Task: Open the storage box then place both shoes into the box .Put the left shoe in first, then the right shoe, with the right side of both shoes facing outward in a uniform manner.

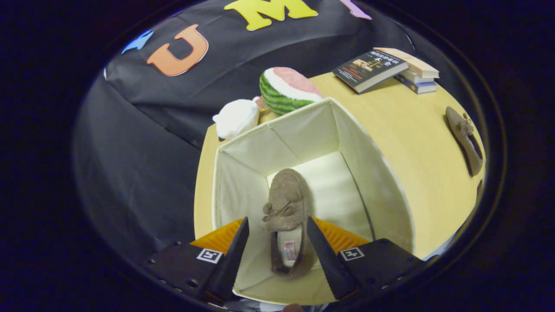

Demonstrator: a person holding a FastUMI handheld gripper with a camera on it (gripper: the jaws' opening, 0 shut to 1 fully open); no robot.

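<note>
Jaws stand spread above the box (381,182), gripping nothing; gripper (277,242) is over the shoe (288,216) lying inside the box. Second shoe (466,138) lies on the table (416,143), well right of the box. Risk: a careless grasp there turns it, so its sides mismatch.

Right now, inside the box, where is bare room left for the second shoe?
Inside the storage box, bare floor lies between the brown shoe and the right wall. The left side is tight. On the table, room lies between box and second shoe. The tongs are open astride the shoe.
</note>
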